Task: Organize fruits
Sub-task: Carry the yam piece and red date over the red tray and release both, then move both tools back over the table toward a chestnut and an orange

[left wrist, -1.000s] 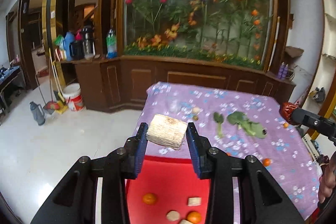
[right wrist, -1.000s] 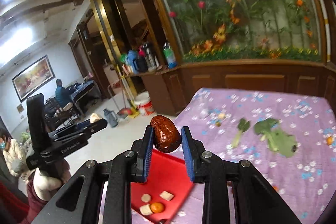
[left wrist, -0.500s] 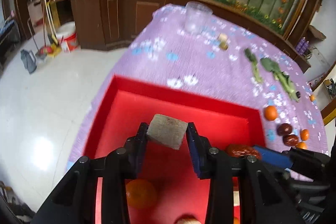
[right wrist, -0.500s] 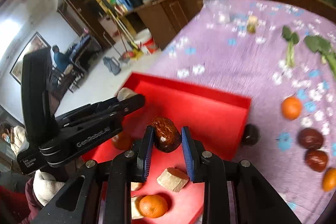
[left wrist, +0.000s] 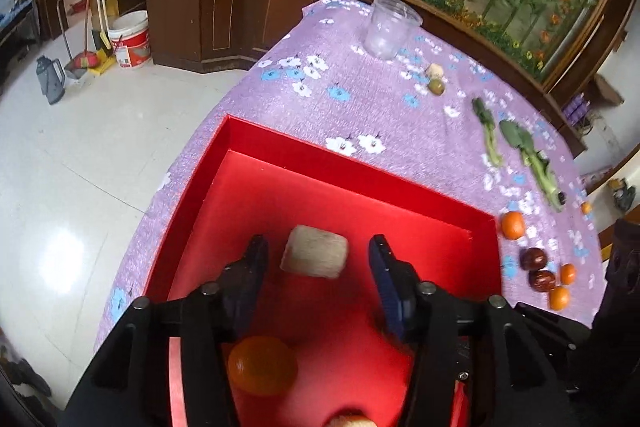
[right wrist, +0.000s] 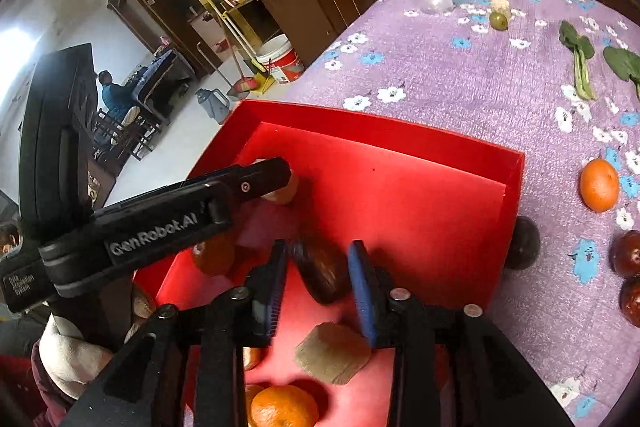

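Lying blurred, seemingly wrinkled: brown date (right wrist: pixel 322 273).

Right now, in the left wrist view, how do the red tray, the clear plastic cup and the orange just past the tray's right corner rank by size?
1. Red tray, by far the largest.
2. Clear plastic cup.
3. Orange, smallest. The cup stands farther from the camera, yet looks bigger, so this order seems safe.

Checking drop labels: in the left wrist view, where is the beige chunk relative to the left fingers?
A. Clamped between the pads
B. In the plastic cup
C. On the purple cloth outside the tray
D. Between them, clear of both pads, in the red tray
D: the chunk lies in the red tray with a gap to each of the left fingers, whose jaws have just been opening.
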`<state>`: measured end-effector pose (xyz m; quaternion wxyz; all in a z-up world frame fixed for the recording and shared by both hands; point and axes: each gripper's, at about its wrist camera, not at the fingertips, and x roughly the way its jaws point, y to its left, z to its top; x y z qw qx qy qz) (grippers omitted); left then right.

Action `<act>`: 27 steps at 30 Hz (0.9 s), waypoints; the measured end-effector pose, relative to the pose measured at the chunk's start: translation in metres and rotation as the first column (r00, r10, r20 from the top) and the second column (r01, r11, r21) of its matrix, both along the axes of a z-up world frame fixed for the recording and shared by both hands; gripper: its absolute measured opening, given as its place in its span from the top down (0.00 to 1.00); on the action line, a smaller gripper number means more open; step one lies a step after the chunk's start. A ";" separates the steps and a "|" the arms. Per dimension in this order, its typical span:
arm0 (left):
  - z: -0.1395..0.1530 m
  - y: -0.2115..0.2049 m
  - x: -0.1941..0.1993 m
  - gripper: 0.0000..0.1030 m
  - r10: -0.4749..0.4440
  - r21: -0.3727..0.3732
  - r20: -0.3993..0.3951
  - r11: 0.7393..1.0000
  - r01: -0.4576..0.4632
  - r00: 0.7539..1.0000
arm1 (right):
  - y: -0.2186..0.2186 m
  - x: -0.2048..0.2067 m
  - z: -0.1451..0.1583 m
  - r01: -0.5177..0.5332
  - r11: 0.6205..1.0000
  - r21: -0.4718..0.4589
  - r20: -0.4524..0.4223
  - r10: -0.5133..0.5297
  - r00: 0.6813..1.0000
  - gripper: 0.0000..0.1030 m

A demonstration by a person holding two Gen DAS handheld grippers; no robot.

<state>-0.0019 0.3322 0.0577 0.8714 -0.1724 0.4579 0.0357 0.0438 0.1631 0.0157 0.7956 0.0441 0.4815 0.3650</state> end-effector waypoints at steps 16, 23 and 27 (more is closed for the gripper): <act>0.066 -0.062 -0.079 0.20 -0.005 -0.153 0.174 0.988 0.032 0.985 | -0.111 -0.065 0.042 0.144 0.989 0.018 0.135 -0.145 0.980 0.45; 0.053 -0.112 -0.087 0.20 -0.051 -0.116 0.150 0.991 0.069 0.987 | -0.192 -0.092 0.022 0.266 0.964 -0.002 0.134 -0.264 0.955 0.45; 0.046 -0.134 -0.083 0.20 -0.086 -0.100 0.132 0.990 0.099 0.988 | -0.240 -0.094 0.012 0.347 0.937 -0.029 0.128 -0.341 0.931 0.45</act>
